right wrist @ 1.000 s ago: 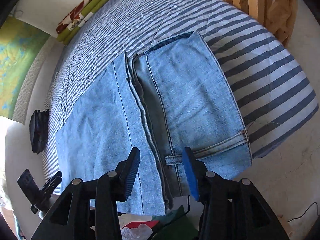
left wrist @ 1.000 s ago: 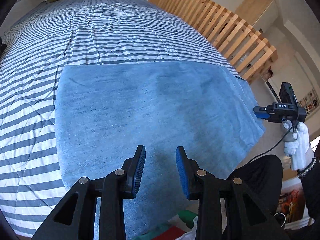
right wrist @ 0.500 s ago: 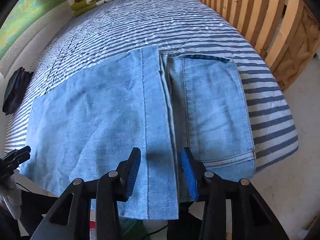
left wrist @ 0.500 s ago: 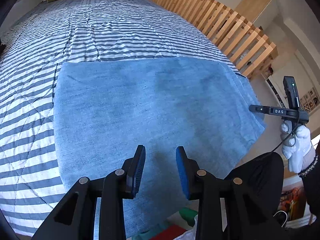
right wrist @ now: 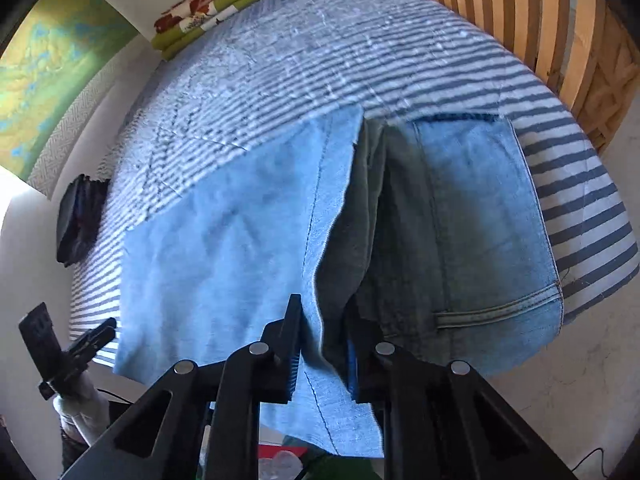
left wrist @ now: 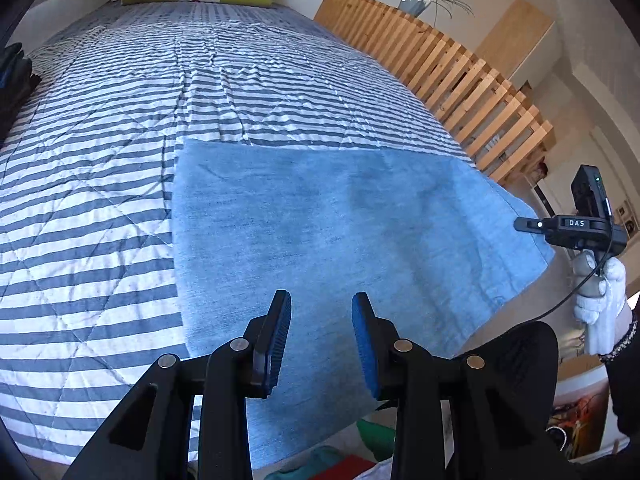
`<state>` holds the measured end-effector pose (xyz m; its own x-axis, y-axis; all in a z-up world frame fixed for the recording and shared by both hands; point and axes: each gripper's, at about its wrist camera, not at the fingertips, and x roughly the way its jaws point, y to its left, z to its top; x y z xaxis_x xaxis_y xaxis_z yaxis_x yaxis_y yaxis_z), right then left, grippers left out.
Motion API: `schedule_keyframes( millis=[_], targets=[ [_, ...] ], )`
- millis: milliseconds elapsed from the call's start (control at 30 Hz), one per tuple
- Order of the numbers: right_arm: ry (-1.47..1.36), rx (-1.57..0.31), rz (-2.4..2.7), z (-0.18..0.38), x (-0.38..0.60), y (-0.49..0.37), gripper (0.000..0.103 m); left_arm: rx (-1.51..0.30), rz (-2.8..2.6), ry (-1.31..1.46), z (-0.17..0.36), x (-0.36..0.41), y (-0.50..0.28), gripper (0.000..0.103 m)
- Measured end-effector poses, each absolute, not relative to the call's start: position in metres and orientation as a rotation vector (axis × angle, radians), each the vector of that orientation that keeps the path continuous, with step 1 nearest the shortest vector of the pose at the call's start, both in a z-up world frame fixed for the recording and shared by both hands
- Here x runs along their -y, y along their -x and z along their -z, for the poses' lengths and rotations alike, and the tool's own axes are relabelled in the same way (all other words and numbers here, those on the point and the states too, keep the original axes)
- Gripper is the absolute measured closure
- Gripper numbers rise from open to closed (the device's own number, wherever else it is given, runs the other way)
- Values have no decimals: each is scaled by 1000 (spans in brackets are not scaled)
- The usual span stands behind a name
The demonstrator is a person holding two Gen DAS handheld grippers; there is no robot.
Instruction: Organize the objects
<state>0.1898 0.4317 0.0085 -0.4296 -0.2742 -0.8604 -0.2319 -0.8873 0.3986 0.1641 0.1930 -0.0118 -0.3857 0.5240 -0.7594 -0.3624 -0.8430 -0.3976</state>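
Right gripper [right wrist: 322,344] jaws are closing on the jeans' [right wrist: 224,240] lifted fold edge between them. Left gripper [left wrist: 321,338] hangs narrowly parted, empty, above the denim.

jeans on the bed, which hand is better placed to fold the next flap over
Right. The right gripper has the jeans' lifted edge between its closing jaws, at the near hem. The left gripper hangs open over flat denim with nothing between its jaws, so it would first need to find an edge.
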Motion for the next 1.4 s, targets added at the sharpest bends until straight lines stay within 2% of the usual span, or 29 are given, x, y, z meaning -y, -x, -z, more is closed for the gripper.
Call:
schedule_keyframes(
  millis=[167,300,467,567,733,800,900,1000,1133,1200,1267,1400],
  targets=[
    [-1541,712,2532,-58,-387,-173,88,276,-2310,1256,-3,-150,-166,69],
    [-1489,681,2514,-84,-333,-145,88,386,-2390,1219,-11,-93,-166,69],
    [-1391,538,2478,-112,-222,-103,88,542,-2525,1170,-12,4,-169,69],
    [-1358,445,2374,-119,-124,-73,89,663,-2615,1141,-8,72,-175,69],
    [-1347,259,2191,-102,65,-38,88,891,-2737,1123,10,176,-200,69],
    [-1355,120,2159,-79,133,-29,80,968,-2793,1142,19,209,-212,69],
    [-1517,63,1996,-33,194,-15,80,1034,-2846,1169,27,240,-226,69],
    [-1505,58,1961,-27,206,-16,79,1043,-2848,1187,32,251,-232,69],
    [-1421,51,1958,-50,176,-33,76,964,-2831,1215,31,238,-226,68],
    [-1394,89,1992,-59,130,-38,72,904,-2839,1241,31,230,-218,60],
    [-1412,112,2054,-63,80,-44,71,847,-2839,1281,30,223,-209,38],
    [-1532,186,2193,-45,-38,-60,68,738,-2849,1435,36,216,-191,33]
  ],
)
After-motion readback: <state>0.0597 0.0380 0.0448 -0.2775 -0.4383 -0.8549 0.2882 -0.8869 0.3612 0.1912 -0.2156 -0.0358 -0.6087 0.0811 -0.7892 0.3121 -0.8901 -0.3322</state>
